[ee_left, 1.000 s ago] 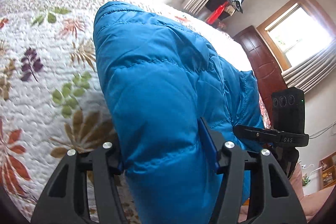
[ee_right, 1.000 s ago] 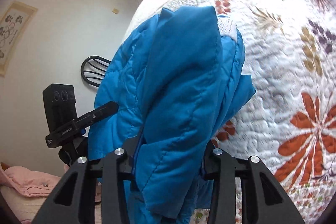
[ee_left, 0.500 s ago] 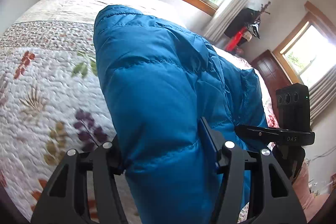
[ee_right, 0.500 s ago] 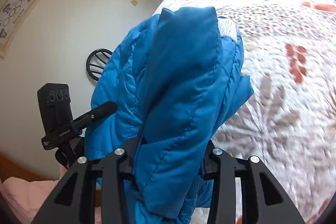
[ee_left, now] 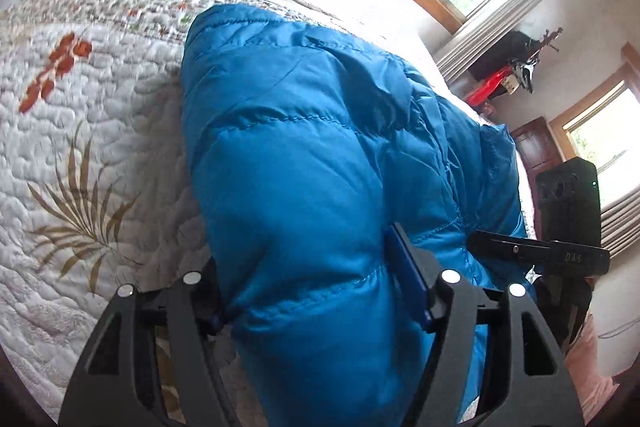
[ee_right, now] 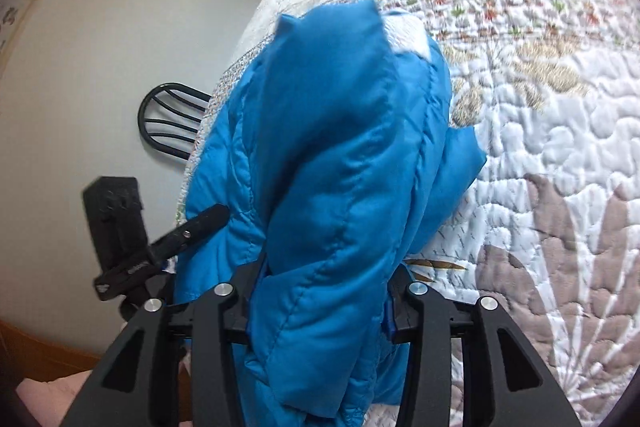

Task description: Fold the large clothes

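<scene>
Basically mid-fold: the blue puffer jacket (ee_left: pixel 320 187) is hanging bunched between both claws over the floral quilt (ee_left: pixel 80 147), not laid flat yet. Left gripper (ee_left: pixel 320 291) is easing its jaws apart, with a thick wad of jacket between them and the pads looking like they are still touching fabric. Right gripper (ee_right: pixel 320 303) is likewise opening around another bunched fold of the jacket (ee_right: pixel 332 187), quilt (ee_right: pixel 560 147) beneath. Likely a set-down in progress; flattening, squaring and any further folds are looking undone.
</scene>
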A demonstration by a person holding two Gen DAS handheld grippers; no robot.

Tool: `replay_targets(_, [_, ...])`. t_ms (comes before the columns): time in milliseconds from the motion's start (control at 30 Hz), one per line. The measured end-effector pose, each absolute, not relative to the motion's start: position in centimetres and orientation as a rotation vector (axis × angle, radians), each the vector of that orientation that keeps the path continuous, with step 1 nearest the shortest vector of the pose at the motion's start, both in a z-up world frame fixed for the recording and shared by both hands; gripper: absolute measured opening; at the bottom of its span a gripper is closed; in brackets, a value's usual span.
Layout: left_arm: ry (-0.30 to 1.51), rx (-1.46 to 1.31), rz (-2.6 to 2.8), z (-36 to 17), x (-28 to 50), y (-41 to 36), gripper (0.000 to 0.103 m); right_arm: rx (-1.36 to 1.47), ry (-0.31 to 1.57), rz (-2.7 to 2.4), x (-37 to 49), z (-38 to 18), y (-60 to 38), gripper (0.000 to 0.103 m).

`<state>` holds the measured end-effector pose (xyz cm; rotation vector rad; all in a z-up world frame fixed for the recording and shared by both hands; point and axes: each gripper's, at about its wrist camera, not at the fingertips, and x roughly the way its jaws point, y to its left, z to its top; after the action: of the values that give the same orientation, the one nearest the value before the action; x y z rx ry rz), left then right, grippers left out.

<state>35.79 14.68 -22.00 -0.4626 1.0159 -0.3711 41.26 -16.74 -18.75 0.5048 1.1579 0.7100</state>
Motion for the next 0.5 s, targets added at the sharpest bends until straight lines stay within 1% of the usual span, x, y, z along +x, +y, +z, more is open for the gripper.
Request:
replay_targets(67, [1.013,-0.446,-0.358,-22.3,35.6,14.5,0.069,0.484,1.165,0.699,41.2,-19.2,-16.5,0.047])
replay_targets(267, [1.013,-0.427,-0.328,-23.0,35.5,14.2,0.075,0.568,1.179,0.715,42.0,-21.0,-17.0,0.051])
replay_targets(367, [1.015,-0.439,-0.322,-23.3,35.5,14.5,0.076,0.581,1.179,0.720,42.0,-20.9,-17.4,0.053])
replay_targets(433, [1.022,-0.437,-0.305,-23.1,35.4,14.5,0.078,0.584,1.174,0.723,42.0,-20.6,-17.6,0.057])
replay_targets(500, [1.036,-0.422,-0.275,-22.4,35.0,14.3,0.079,0.569,1.167,0.707,41.6,-19.5,-19.0,0.067])
